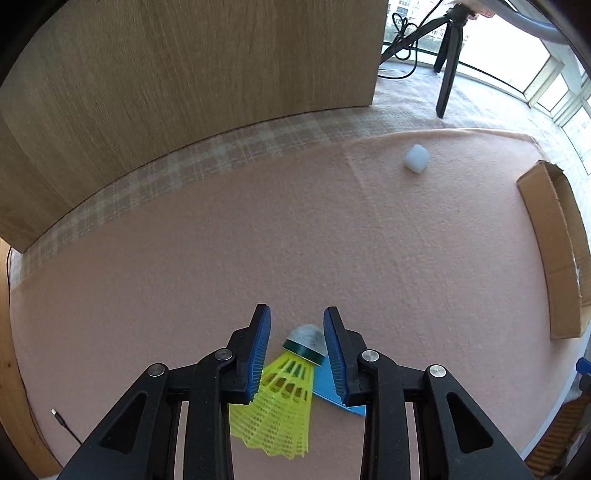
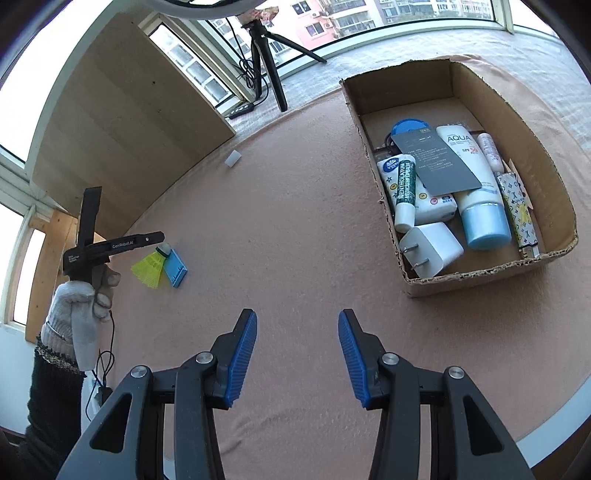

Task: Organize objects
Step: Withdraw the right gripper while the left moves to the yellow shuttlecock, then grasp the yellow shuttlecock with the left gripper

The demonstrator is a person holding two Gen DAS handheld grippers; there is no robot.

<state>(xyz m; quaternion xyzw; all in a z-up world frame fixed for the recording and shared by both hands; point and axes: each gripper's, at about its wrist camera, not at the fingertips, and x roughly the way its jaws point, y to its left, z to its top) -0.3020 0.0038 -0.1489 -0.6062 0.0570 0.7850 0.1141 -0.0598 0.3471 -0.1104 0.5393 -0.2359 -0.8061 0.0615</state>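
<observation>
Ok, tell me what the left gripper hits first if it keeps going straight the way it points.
Most likely the yellow shuttlecock: the left gripper points steeply down with the cork end between its open fingers. A blue item lies just beside it; the gap left is hard to judge.

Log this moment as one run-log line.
left gripper: open, straddling shuttlecock | right gripper: open, empty | box: part filled

- Bright daylight enters through the windows (image 2: 332,18), which are blown out white in places.
- Shadows are soft.
- Strong fisheye bending, dark corners.
- Focus seems sharp throughout.
</observation>
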